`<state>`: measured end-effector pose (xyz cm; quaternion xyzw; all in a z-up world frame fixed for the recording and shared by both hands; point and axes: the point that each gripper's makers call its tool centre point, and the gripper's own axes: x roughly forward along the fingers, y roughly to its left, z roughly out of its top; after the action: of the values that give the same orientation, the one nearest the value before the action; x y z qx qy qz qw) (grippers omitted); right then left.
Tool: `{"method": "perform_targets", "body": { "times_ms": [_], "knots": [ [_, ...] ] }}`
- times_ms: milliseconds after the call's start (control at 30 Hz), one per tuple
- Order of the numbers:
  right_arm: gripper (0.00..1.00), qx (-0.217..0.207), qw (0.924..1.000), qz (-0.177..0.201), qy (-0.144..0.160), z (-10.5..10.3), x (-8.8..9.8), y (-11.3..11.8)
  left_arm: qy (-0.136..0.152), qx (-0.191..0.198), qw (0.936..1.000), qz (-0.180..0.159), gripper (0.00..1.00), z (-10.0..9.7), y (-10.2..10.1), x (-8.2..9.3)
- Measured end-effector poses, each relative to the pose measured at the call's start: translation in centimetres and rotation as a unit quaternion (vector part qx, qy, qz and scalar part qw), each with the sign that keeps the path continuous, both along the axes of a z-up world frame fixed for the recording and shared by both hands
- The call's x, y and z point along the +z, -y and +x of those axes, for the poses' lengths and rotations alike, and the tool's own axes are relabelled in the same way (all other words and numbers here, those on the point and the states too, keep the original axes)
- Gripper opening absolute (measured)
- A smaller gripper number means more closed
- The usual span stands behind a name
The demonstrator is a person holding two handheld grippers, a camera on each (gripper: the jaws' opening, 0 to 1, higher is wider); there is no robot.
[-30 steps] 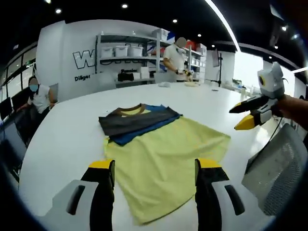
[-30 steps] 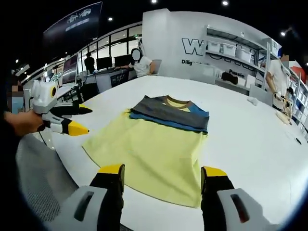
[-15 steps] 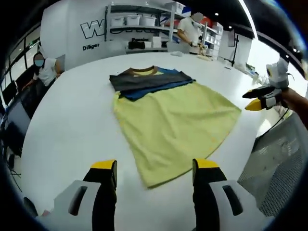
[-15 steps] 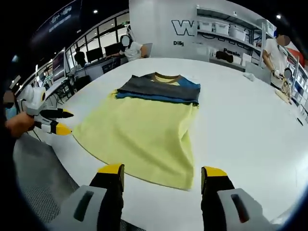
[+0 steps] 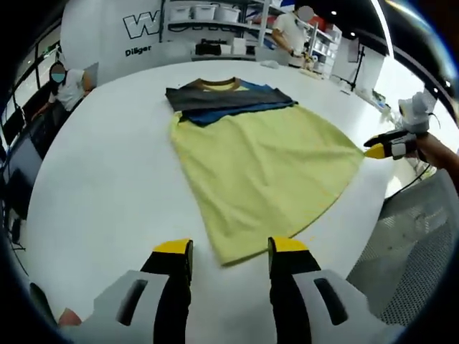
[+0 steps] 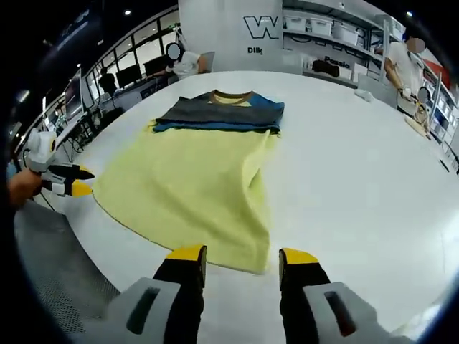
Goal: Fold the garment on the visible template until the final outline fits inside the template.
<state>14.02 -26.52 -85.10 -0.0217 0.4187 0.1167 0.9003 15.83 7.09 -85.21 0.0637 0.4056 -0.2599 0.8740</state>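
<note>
A shirt [image 5: 262, 161] lies flat on a white table [image 5: 100, 179], its yellow body spread toward the near edge and its grey and blue upper part, with a brown collar, folded across the far end. In the right gripper view the same shirt [image 6: 193, 172] fans out wide at the hem, and the table [image 6: 358, 172] is bare to the right of it.

The left gripper [image 5: 228, 252] hangs over the hem's near corner with its yellow-tipped jaws parted, a gap between them and nothing in them; the corner of the hem lies on the table just ahead of the tips. The right gripper [image 6: 240, 259] is likewise released, jaws apart and holding nothing, poised just short of the other hem corner.

Each gripper shows in the other's view: the right gripper [image 5: 387, 147], held by a hand, sits beside the shirt's side corner at the table's edge, and the left gripper [image 6: 68, 183] sits just beside the opposite side corner.

A grey mesh chair back [image 5: 409, 265] stands by the table edge. Behind the table are shelves [image 5: 215, 21] with bins, a wall with large lettering, a seated person [image 5: 68, 86] and a standing person [image 6: 405, 64]
</note>
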Motion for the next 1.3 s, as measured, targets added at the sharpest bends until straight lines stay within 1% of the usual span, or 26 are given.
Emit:
{"method": "perform_targets", "body": {
  "times_ms": [67,133,167,200,267,367,433,467,667,800,867,1000,1167,1233,1300],
  "knots": [
    [0.28,-0.004,1.0,0.0,-0.002,0.1,-0.3,0.2,-0.003,-0.001,1.0,0.0,0.32,-0.1,0.1,0.0],
    [0.25,-0.013,0.9998,-0.001,-0.014,0.2,-1.0,0.6,-0.007,-0.003,1.0,0.001,0.3,-0.1,0.1,-0.2],
    [0.2,-0.017,0.9997,-0.003,-0.016,0.3,-1.2,0.8,-0.007,-0.003,1.0,0.002,0.3,-0.1,0.1,-0.2],
    [0.18,-0.017,0.9997,-0.005,-0.015,0.3,-1.2,0.9,-0.007,-0.003,1.0,0.002,0.29,-0.1,0.0,-0.2],
    [0.18,-0.02,0.9996,-0.007,-0.019,0.3,-1.5,1.0,-0.009,-0.002,1.0,0.002,0.27,0.0,0.0,-0.3],
    [0.15,-0.017,0.9995,-0.012,-0.026,0.2,-1.9,1.0,-0.014,-0.003,0.9999,0.006,0.26,0.0,0.0,-0.6],
    [0.14,-0.016,0.9996,-0.015,-0.018,0.3,-1.6,1.1,-0.017,-0.003,0.9998,0.007,0.25,-0.1,0.0,-0.8],
    [0.12,-0.017,0.9995,-0.014,-0.02,0.2,-1.7,1.1,-0.02,-0.004,0.9998,0.008,0.24,-0.1,0.1,-0.8],
    [0.05,-0.007,0.9996,-0.02,-0.019,0.2,-1.7,0.7,-0.02,-0.003,0.9997,0.016,0.13,0.3,0.0,-1.0],
    [0.02,-0.005,0.9996,-0.022,-0.018,0.1,-1.7,0.8,-0.023,-0.008,0.9994,0.026,0.0,0.3,0.0,-1.2],
    [0.0,-0.004,0.9996,-0.023,-0.018,0.0,-1.7,0.9,-0.022,-0.009,0.9993,0.029,0.0,0.3,0.0,-1.2],
    [0.0,-0.003,0.9996,-0.024,-0.017,-0.1,-1.6,0.9,-0.026,-0.009,0.999,0.035,0.0,0.2,-0.4,-1.1],
    [0.0,-0.001,0.9997,-0.018,-0.016,-0.2,-1.3,0.7,-0.024,-0.008,0.9994,0.024,0.0,-0.3,-1.1,0.0],
    [0.0,0.007,0.9995,-0.008,-0.029,-0.8,-1.5,0.1,-0.033,-0.007,0.9992,0.02,0.0,-0.7,-1.5,0.0],
    [0.0,0.022,0.999,-0.008,-0.038,-1.3,-1.7,-0.6,-0.036,-0.01,0.999,0.024,0.0,-1.0,-2.1,0.0]
  ]
}}
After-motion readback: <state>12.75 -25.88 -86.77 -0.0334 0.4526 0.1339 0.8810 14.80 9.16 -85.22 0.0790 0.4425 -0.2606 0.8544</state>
